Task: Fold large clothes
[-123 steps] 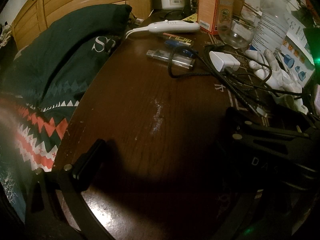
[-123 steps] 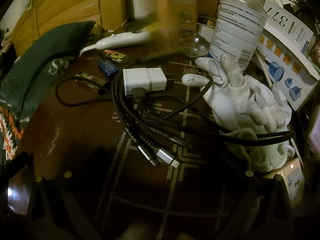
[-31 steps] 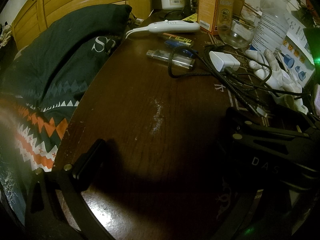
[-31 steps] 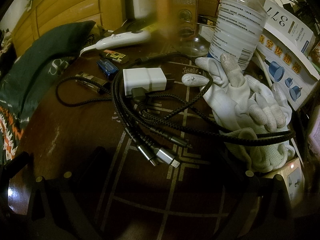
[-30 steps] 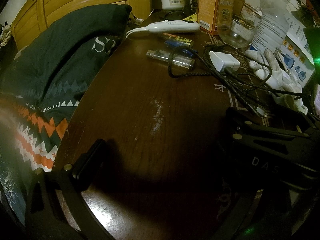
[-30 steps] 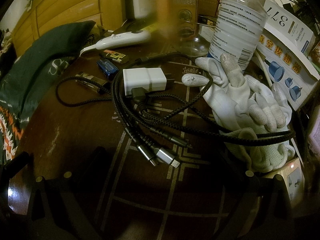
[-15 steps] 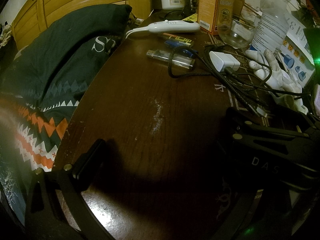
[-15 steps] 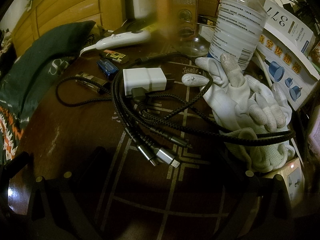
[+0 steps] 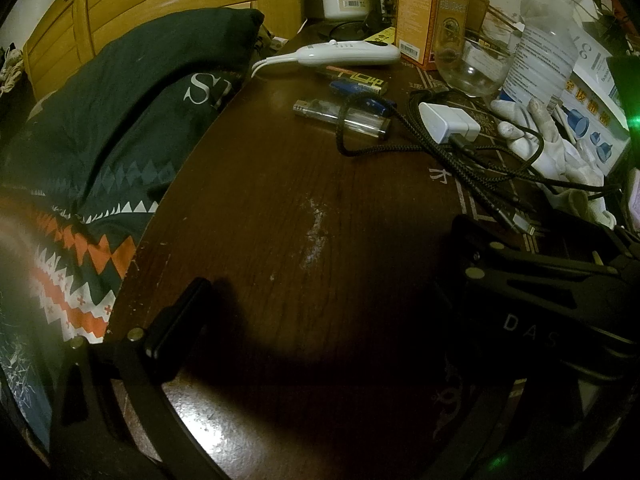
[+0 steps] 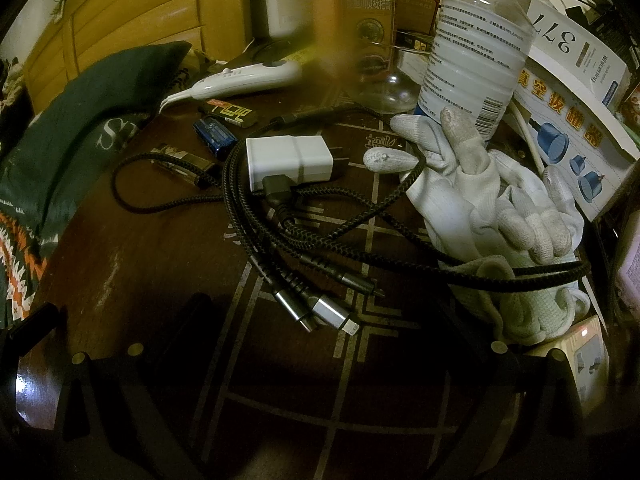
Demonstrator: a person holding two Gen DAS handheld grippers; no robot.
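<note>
A dark green garment (image 9: 100, 140) with orange and white zigzag bands and white letters lies bunched off the left edge of the dark wooden table (image 9: 260, 200); the right wrist view shows it at the far left (image 10: 60, 152). My left gripper (image 9: 320, 320) is low over bare table, open, with nothing between its fingers. Only its left finger (image 9: 176, 320) shows clearly, because a black gripper body (image 9: 540, 292) covers the right side. My right gripper (image 10: 344, 344) is also open and empty, low over the table just short of the cable ends. Neither gripper touches the garment.
Braided black cables (image 10: 300, 232) with a white charger (image 10: 288, 160) lie ahead of the right gripper. White gloves (image 10: 480, 200), a water bottle (image 10: 476, 40) and a printed box (image 10: 580, 100) crowd the right. Lighters (image 9: 340, 114), a white handheld device (image 9: 344, 52) and an orange box (image 9: 428, 20) sit further back.
</note>
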